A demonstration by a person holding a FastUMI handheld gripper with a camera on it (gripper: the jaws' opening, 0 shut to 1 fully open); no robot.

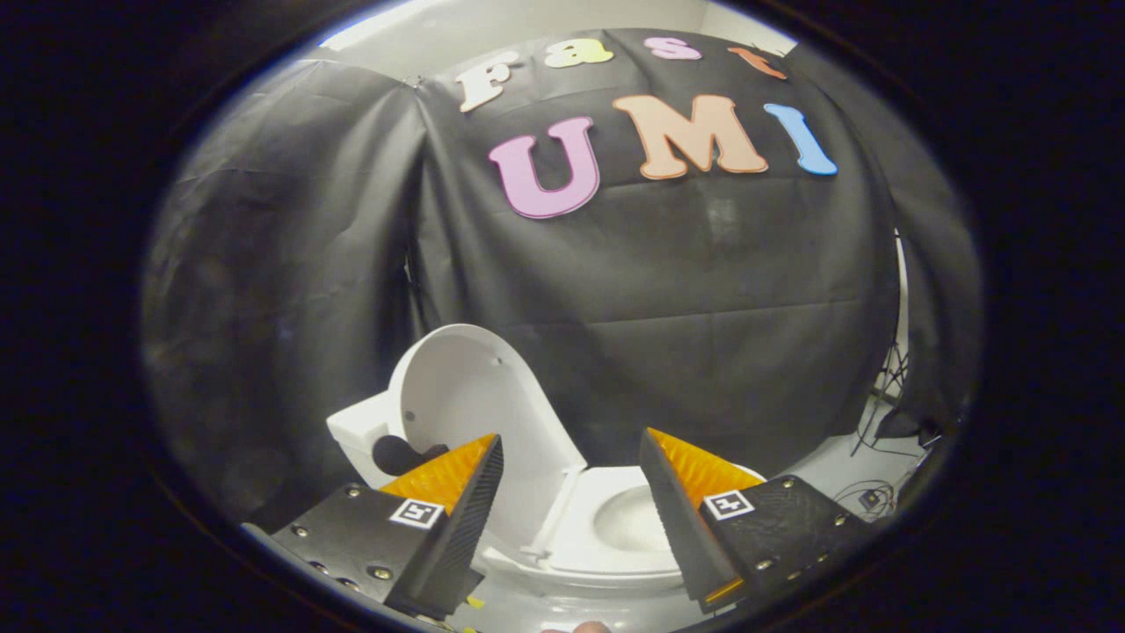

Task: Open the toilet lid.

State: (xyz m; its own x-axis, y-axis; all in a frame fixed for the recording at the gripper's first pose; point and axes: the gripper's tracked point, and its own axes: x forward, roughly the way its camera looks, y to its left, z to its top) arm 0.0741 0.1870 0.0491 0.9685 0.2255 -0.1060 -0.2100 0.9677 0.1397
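A white toilet stands below and just ahead of my fingers. Its lid (470,396) is raised upright, leaning back toward the tank (356,431) behind the left finger. The seat (584,519) lies flat around the bowl (628,525), seen through the gap between the fingers. My gripper (571,457) is open, with nothing between its fingers, and it hovers above the front of the toilet without touching it.
Black cloth walls close the booth behind and to the left of the toilet. Cables and a small dark device (870,498) lie on the pale floor beyond the right finger. A dark round object (395,454) sits by the tank.
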